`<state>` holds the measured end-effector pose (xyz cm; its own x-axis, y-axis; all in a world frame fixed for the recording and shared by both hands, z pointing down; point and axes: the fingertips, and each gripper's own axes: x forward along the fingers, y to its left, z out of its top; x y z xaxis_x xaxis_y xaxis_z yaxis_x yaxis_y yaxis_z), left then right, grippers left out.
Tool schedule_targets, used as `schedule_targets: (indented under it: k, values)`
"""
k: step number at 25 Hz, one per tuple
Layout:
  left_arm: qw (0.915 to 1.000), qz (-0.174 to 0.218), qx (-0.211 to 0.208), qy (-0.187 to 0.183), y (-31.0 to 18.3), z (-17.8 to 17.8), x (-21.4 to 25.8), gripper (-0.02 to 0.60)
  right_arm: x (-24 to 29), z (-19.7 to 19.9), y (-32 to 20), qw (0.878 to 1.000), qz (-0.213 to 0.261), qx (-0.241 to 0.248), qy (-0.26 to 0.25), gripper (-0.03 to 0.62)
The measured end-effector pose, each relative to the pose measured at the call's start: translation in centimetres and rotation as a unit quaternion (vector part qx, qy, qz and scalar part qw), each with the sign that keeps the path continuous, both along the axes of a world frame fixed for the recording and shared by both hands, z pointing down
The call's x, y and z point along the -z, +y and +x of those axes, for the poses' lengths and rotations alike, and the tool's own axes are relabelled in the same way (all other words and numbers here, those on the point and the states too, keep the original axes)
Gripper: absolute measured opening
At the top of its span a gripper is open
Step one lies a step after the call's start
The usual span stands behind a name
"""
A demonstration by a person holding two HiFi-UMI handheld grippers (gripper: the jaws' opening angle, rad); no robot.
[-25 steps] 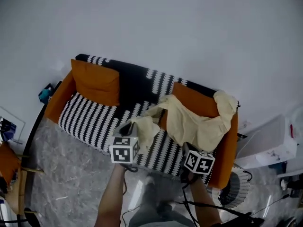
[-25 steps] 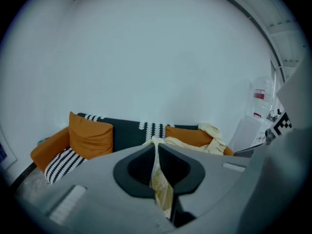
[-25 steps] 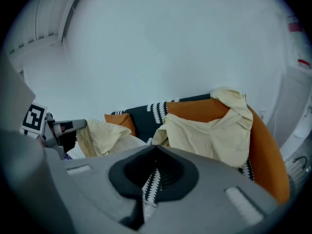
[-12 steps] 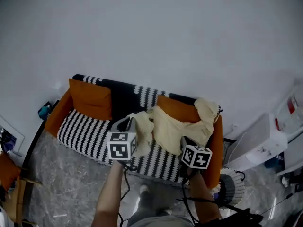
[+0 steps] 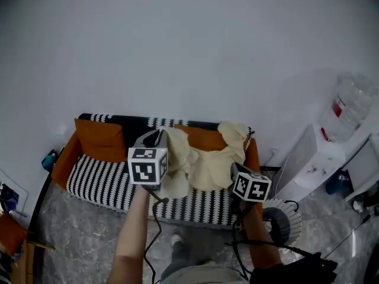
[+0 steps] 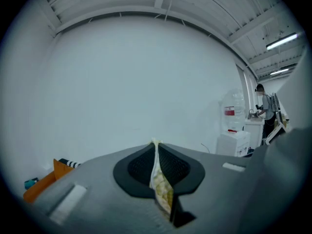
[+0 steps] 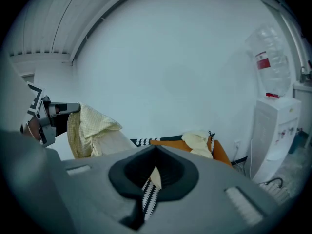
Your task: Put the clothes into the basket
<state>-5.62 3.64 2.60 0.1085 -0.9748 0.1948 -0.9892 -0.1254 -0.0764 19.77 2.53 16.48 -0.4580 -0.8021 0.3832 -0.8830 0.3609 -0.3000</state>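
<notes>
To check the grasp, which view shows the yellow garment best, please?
Head view: nearly the whole garment shows, trailing from the sofa. Left gripper view gives only a pinched sliver; right gripper view, a hanging part.

Nothing is legible; the red label (image 5: 338,109) on the water bottle (image 5: 350,98) is blurred.

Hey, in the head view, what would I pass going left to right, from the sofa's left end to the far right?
Orange cushion → left gripper → yellow shirt → right gripper → basket → water dispenser
</notes>
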Motion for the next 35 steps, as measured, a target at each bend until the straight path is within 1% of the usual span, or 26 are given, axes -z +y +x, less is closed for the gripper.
schedule_targets:
  k: [4,6,9,12,15,18,20,22,25,30,35]
  values:
    - [0.9995,0.014,-0.028,0.008,0.6,4.8,1.8,0.026,2.5,3.9,1.5,0.999,0.026,-0.014,0.013,0.003]
    - [0.9988,0.020,-0.044,0.007,0.9,7.1,2.6,0.026,3.4,5.9,2.2,0.999,0.035,-0.029,0.019,0.003]
    - [0.9968,0.027,-0.074,0.004,0.8,10.7,3.8,0.026,4.7,8.8,3.0,0.997,0.044,-0.058,0.014,0.003]
    - [0.9934,0.036,-0.108,0.000,0.5,14.2,5.1,0.026,5.5,11.5,4.1,0.995,0.048,-0.086,0.016,0.003]
    - [0.9868,0.052,-0.153,-0.002,0.3,17.7,6.6,0.026,6.2,14.2,5.2,0.991,0.051,-0.126,0.018,0.003]
    - [0.9778,0.064,-0.199,0.000,0.0,21.1,7.5,0.026,7.2,16.7,6.1,0.984,0.059,-0.170,0.009,0.003]
    - [0.9726,0.068,-0.222,0.004,-0.2,23.0,7.8,0.026,7.8,18.2,6.6,0.979,0.068,-0.192,0.014,0.003]
    - [0.9666,0.069,-0.247,0.007,-0.3,25.2,7.9,0.026,8.4,20.1,7.3,0.972,0.079,-0.220,0.015,0.003]
    - [0.9550,0.075,-0.287,0.011,-0.6,28.3,8.4,0.026,9.0,22.8,8.1,0.961,0.088,-0.262,0.020,0.003]
    - [0.9324,0.075,-0.353,0.020,-1.1,33.4,8.7,0.026,8.4,26.9,10.3,0.939,0.077,-0.335,0.027,0.003]
    - [0.9046,0.083,-0.418,0.016,-0.1,38.5,9.9,0.026,8.8,30.8,14.1,0.911,0.077,-0.404,0.030,0.003]
